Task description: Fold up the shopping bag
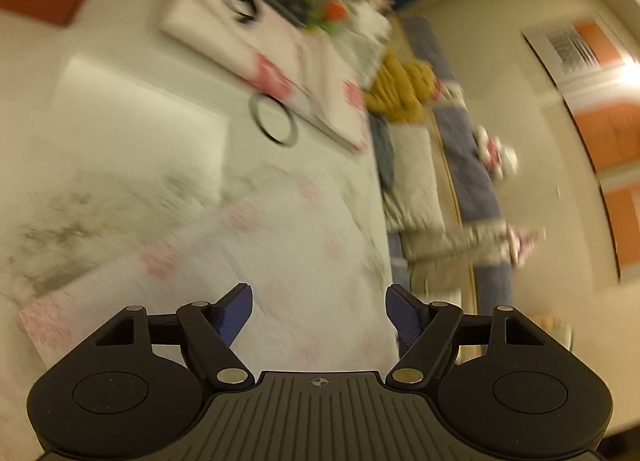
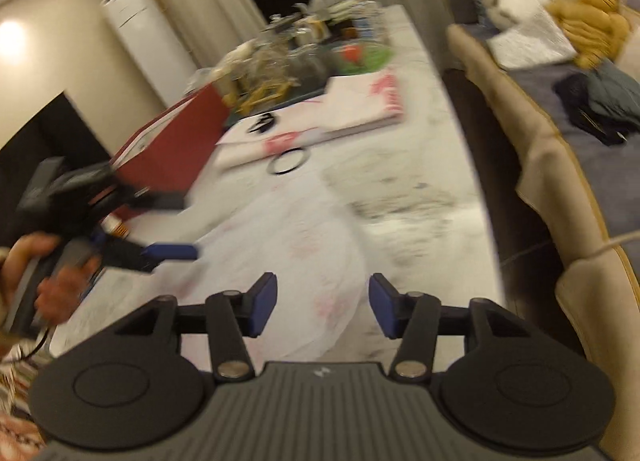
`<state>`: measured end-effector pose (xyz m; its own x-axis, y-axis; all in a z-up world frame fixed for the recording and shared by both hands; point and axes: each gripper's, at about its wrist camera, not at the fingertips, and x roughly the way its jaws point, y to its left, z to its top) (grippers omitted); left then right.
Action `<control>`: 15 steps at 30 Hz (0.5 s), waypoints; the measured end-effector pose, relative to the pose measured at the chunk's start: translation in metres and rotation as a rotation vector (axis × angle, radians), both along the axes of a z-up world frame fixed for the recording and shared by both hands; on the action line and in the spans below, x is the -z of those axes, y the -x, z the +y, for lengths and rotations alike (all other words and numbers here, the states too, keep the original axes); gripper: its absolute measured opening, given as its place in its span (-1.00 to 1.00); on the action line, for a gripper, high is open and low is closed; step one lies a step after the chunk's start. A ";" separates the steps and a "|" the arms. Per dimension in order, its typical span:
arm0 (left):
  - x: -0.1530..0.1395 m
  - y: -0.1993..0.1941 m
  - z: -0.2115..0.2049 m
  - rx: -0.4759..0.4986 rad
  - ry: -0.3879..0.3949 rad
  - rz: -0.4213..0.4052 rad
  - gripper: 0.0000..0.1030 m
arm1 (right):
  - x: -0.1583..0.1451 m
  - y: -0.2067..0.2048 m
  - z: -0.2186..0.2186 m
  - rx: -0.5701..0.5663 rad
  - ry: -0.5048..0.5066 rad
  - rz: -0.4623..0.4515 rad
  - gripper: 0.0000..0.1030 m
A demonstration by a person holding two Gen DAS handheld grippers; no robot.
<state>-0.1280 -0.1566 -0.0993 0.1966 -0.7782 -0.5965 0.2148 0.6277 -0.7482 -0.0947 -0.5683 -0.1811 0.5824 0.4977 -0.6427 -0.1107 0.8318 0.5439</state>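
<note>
A white shopping bag with faint pink print (image 1: 280, 253) lies flat on the marble table (image 1: 120, 133); it also shows in the right wrist view (image 2: 288, 245). My left gripper (image 1: 319, 315) is open and empty just above the bag's near part. It also shows from the side in the right wrist view (image 2: 168, 251), held in a hand at the bag's left edge. My right gripper (image 2: 323, 311) is open and empty above the bag's near edge. Both views are blurred by motion.
A stack of folded white bags with red print (image 2: 352, 109) and a black ring (image 2: 289, 163) lie beyond the bag. A red box (image 2: 176, 145) stands at the left, clutter (image 2: 304, 45) at the far end. A sofa with plush toys (image 2: 584, 21) runs along the right.
</note>
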 end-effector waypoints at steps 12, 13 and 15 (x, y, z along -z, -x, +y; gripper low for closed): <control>-0.006 0.028 -0.025 0.212 -0.228 -0.150 0.44 | 0.059 -0.058 -0.022 -0.101 -0.403 0.189 -0.12; -0.005 0.028 -0.023 0.205 -0.220 -0.145 0.44 | 0.063 -0.057 -0.021 -0.098 -0.408 0.206 -0.23; -0.003 0.028 -0.020 0.191 -0.202 -0.135 0.44 | 0.070 -0.055 -0.019 -0.072 -0.411 0.245 -0.97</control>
<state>-0.1557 -0.1762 -0.0963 0.1464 -0.6768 -0.7215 0.4326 0.6997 -0.5686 -0.0396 -0.5874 -0.2512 0.3928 0.7729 -0.4983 0.0121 0.5374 0.8432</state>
